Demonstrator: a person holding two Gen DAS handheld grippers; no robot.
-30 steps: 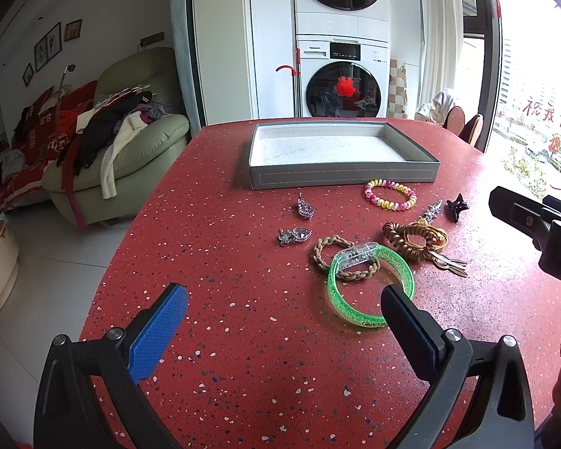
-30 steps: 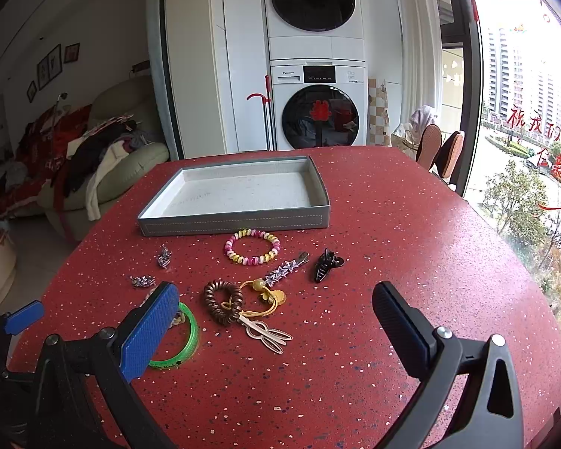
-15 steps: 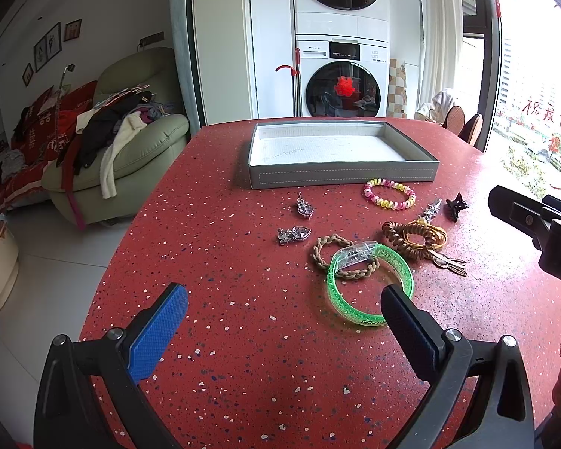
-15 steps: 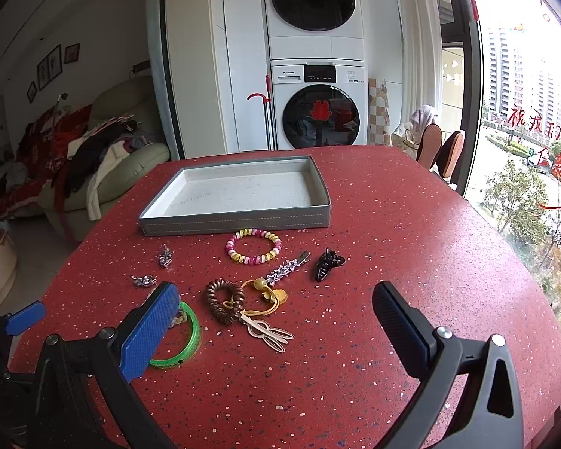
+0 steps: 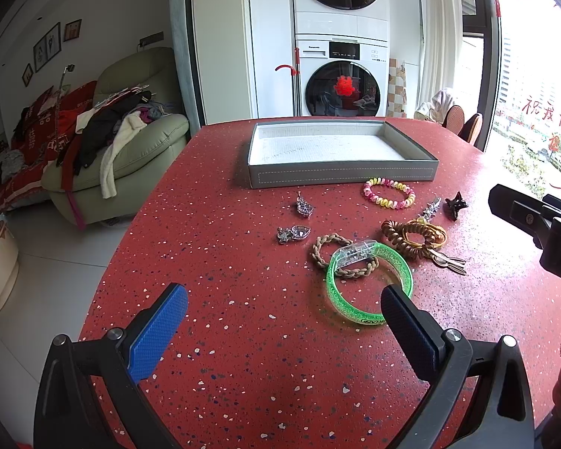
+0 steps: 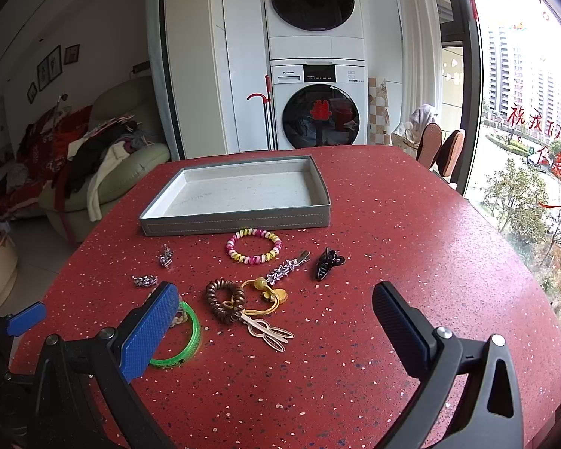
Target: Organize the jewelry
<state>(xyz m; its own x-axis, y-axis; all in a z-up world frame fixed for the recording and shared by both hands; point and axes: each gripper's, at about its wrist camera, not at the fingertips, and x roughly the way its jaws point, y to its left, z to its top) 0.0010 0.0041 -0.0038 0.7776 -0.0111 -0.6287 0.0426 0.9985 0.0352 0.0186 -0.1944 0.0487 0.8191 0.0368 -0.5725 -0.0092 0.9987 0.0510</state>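
An empty grey tray stands at the far side of the red table. In front of it lie a green bangle, a braided bracelet, a pink-yellow bead bracelet, a brown coil hair tie, a black claw clip, a star hair pin, a scissor-shaped clip and two silver charms. My left gripper is open and empty, short of the bangle. My right gripper is open and empty above the hair tie.
The table's left edge drops to a white floor. A green armchair piled with clothes stands left. Stacked washing machines are behind the table. A window is on the right. The right gripper's body shows at the left view's right edge.
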